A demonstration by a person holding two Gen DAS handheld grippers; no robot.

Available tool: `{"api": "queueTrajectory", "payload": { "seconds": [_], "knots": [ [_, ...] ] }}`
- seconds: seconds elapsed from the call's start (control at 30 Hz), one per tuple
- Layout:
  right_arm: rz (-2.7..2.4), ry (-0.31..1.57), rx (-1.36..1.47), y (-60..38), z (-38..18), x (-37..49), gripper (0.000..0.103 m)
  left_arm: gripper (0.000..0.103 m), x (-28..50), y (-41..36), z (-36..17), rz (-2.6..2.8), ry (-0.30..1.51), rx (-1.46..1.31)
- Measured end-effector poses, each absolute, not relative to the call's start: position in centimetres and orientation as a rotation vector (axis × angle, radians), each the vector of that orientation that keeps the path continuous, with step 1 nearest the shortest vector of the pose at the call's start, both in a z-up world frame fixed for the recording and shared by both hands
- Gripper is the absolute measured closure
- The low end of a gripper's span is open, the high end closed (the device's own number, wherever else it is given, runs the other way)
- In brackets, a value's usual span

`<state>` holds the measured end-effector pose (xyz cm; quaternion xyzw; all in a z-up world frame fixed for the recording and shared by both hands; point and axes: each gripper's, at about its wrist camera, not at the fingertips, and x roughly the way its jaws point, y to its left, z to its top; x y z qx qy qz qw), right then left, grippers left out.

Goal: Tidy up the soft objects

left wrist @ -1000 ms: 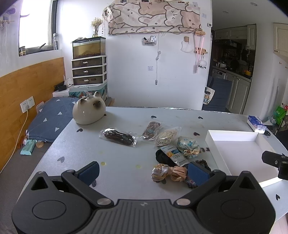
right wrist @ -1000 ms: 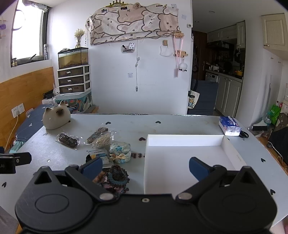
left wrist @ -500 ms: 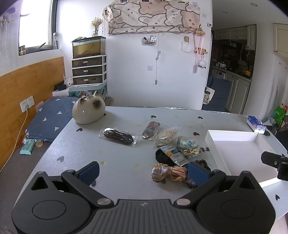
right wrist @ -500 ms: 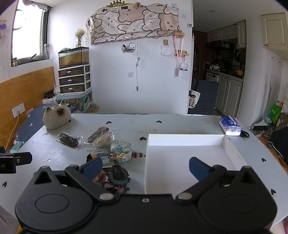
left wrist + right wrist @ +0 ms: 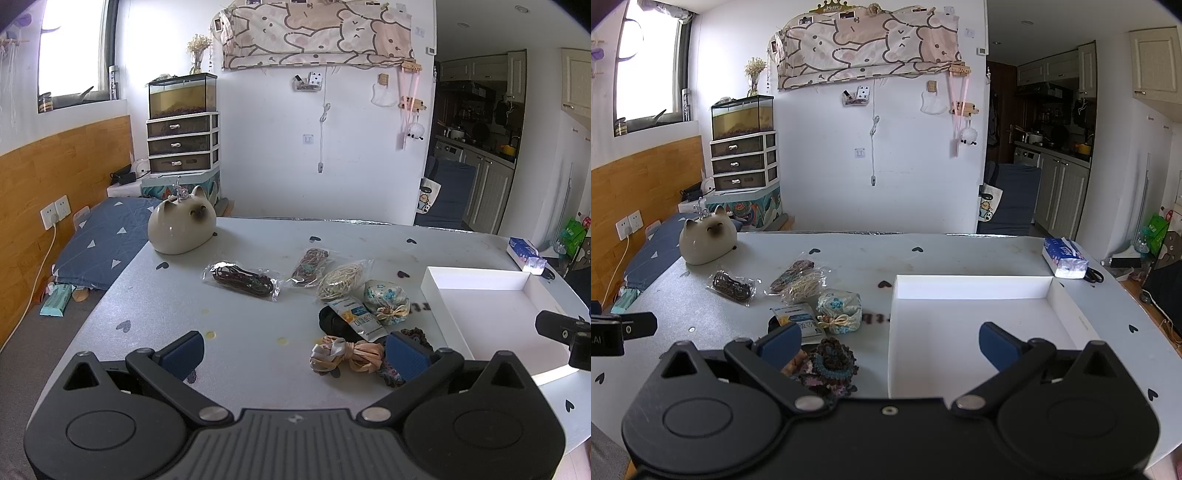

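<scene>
Several soft items lie in the middle of the grey table [image 5: 155,310]: a bagged dark cord [image 5: 242,281], two bagged yarn bundles [image 5: 341,282], a floral pouch [image 5: 386,302], a black item under a packet [image 5: 356,319], a peach ribbon scrunchie [image 5: 345,356] and a dark crochet scrunchie [image 5: 833,360]. An empty white tray [image 5: 971,321] sits to their right. My left gripper [image 5: 295,354] is open just before the ribbon scrunchie, holding nothing. My right gripper [image 5: 888,345] is open, its left finger by the crochet scrunchie, its right over the tray.
A ceramic cat [image 5: 181,230] stands at the table's far left. A tissue pack [image 5: 1065,256] lies at the far right edge beyond the tray. A blue cushion [image 5: 99,245] and a drawer unit [image 5: 181,142] are off the table's left.
</scene>
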<state>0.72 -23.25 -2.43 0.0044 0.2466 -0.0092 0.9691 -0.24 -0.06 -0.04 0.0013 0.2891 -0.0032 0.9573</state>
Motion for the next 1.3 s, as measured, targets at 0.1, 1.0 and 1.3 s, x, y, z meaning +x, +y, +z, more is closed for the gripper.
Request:
{"api": "queueTrajectory", "payload": {
  "seconds": [0.1,1.0,1.3],
  "knots": [
    [-0.019,0.499,0.009,-23.3,-2.4,0.8,0.000,0.000,-0.2,0.0,0.0,-0.006,0.586,0.002],
    [-0.011,0.505,0.009,-22.6,-2.8,1.0,0.000,0.000,0.0,-0.1,-1.3,-0.002,0.592,-0.004],
    [-0.017,0.502,0.010,-23.1,-2.3,0.7,0.000,0.000,0.0,0.0,-0.8,-0.010,0.591,-0.008]
  ]
}}
